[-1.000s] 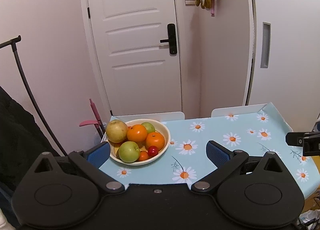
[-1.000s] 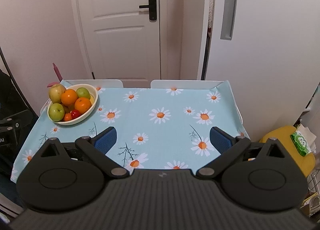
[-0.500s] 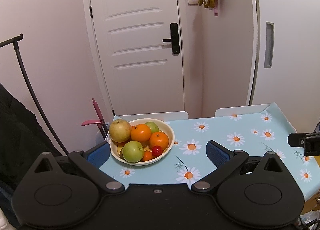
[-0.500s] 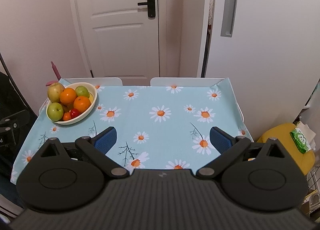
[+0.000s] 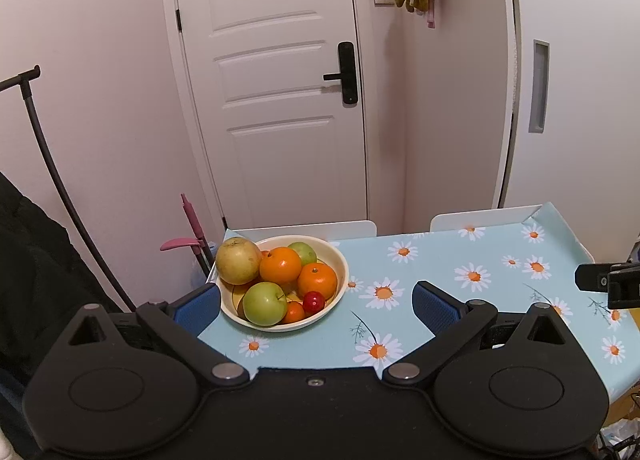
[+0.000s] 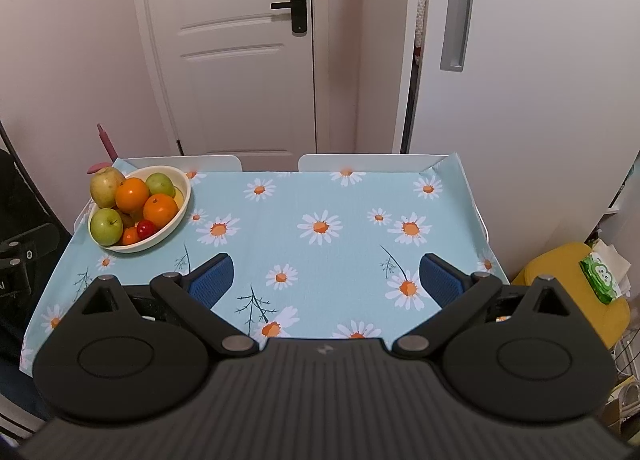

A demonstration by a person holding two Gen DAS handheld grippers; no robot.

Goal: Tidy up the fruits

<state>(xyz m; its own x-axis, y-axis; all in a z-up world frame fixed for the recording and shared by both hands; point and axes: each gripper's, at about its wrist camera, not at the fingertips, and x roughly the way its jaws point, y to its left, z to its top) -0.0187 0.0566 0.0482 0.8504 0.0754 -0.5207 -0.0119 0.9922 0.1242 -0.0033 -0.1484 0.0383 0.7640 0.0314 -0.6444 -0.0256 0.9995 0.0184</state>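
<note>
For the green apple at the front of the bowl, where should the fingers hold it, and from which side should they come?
Probably grip the green apple across its round sides at the widest part, coming from above. It sits on top of the pile in the bowl, with the rim in front and an orange behind, so only the top is free.

Bowl (image 5: 340,260): fruit underneath the top layer mostly covered, kinds not readable; a yellow piece shows only as a sliver between the others. Small orange fruit (image 5: 294,311) half hidden behind the green apple (image 5: 264,303). Table (image 6: 320,196) near edge blocked by both gripper bodies. Right gripper (image 5: 608,284) cut off by the left view's edge. Green pack (image 6: 600,278) print too small to read.
</note>
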